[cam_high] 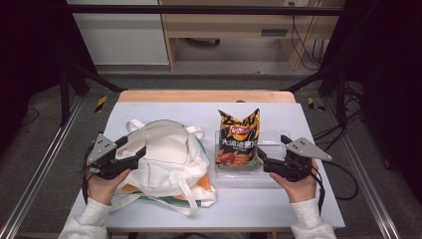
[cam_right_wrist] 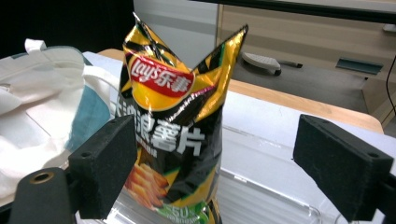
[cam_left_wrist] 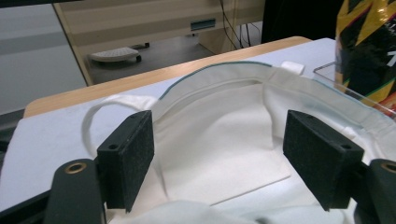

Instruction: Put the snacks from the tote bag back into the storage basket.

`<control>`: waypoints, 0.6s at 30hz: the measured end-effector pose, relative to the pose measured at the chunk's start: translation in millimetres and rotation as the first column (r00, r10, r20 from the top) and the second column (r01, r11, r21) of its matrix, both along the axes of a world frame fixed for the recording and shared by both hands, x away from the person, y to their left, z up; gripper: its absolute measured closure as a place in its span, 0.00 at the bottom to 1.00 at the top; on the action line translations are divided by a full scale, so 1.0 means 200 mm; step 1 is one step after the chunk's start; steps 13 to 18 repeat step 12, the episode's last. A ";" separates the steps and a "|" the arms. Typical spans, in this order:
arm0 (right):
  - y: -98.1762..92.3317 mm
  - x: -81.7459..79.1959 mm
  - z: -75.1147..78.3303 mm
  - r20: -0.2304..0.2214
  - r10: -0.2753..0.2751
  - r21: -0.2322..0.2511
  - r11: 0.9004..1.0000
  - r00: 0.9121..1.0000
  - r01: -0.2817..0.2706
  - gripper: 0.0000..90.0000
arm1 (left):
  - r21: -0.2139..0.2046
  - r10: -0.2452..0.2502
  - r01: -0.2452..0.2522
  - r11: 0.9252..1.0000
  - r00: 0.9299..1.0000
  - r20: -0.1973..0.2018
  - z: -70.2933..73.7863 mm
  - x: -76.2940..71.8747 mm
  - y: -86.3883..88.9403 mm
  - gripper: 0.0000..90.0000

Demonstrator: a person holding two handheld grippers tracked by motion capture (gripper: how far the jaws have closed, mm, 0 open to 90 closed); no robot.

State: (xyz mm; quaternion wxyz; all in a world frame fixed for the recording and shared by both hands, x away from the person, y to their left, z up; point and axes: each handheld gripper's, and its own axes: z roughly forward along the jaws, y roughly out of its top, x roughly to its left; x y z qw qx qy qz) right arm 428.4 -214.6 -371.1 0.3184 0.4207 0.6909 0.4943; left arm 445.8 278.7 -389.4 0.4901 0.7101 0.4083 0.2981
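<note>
Person at the table (cam_high: 308, 201), one two-jaw gripper per hand.

Left gripper (cam_high: 133, 147): jaws spread wide, nothing between the pads. It sits at the left edge of the white tote bag (cam_high: 171, 162), jaws pointing in toward the bag. In the left gripper view the left gripper (cam_left_wrist: 219, 158) looks straight into the tote bag (cam_left_wrist: 219, 135), its mouth open, with the teal-edged rim curving across behind the jaws and one handle loop (cam_left_wrist: 100, 114) lying on the table to the left. Can't tell whether the pads (cam_left_wrist: 130, 158) touch the fabric.

Tote bag lies slumped on the left half of the table, handles trailing toward the near edge. Orange and teal print shows along its lower side.

Right gripper (cam_high: 268, 154): also wide open, holding nothing. It's at the right end of the clear plastic tray (cam_high: 271, 177), jaws aimed at the chip bag (cam_high: 238, 142).

Chip bag: black, yellow and orange Lay's bag, standing upright in the left part of the tray, top opened into two points. In the right gripper view the chip bag (cam_right_wrist: 175, 126) stands between and beyond the pads of the right gripper (cam_right_wrist: 243, 168), closer to the left pad (cam_right_wrist: 105, 163), no contact visible.

Tray sits right of centre, just beside the tote bag. Behind the table: floor, a wooden desk (cam_high: 234, 25), cables.
</note>
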 end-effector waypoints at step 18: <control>-0.03 0.00 -0.08 -0.032 -0.009 -0.015 1.000 0.999 0.008 0.15 | 0.002 0.031 -0.031 1.000 0.999 -0.026 -0.07 -0.02 0.10 0.28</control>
